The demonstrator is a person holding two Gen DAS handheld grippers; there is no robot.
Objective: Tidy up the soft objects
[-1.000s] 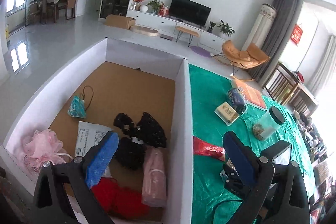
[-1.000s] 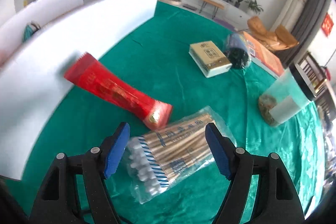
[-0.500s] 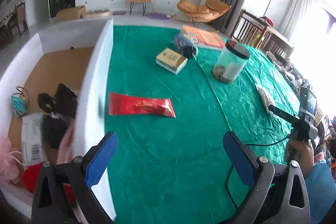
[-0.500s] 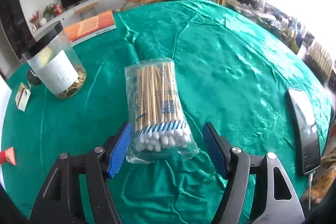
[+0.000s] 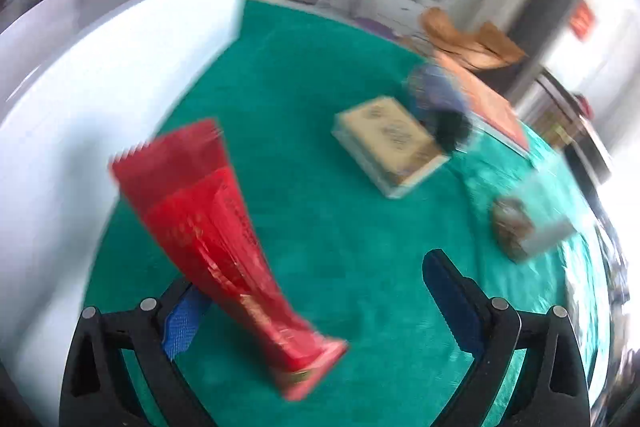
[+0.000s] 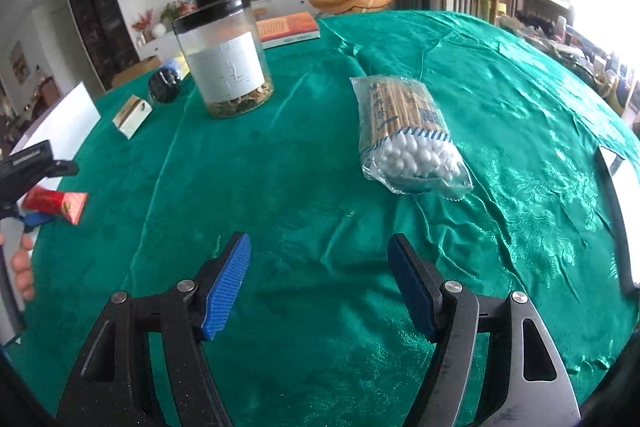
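A red foil packet (image 5: 208, 227) lies on the green tablecloth (image 5: 320, 211) beside the white box wall (image 5: 100, 67). My left gripper (image 5: 316, 311) is open and low over it, and the packet's near end runs between the blue pads and covers part of the left one; this view is blurred. In the right wrist view the same packet (image 6: 56, 203) shows at the left edge with the left gripper (image 6: 48, 193) around it. My right gripper (image 6: 320, 287) is open and holds nothing. A clear bag of cotton swabs (image 6: 408, 135) lies ahead of it, slightly to the right.
A black-lidded jar (image 6: 224, 55), a small beige box (image 5: 388, 143), a dark roll (image 5: 440, 107) and an orange book (image 6: 288, 29) sit farther back. A phone (image 6: 616, 219) lies at the right edge. A hand (image 6: 20, 267) shows at far left.
The left gripper swung from over the white box to the table and sank onto the red packet. The right gripper rolled and drew back from the swab bag, which now lies farther ahead.
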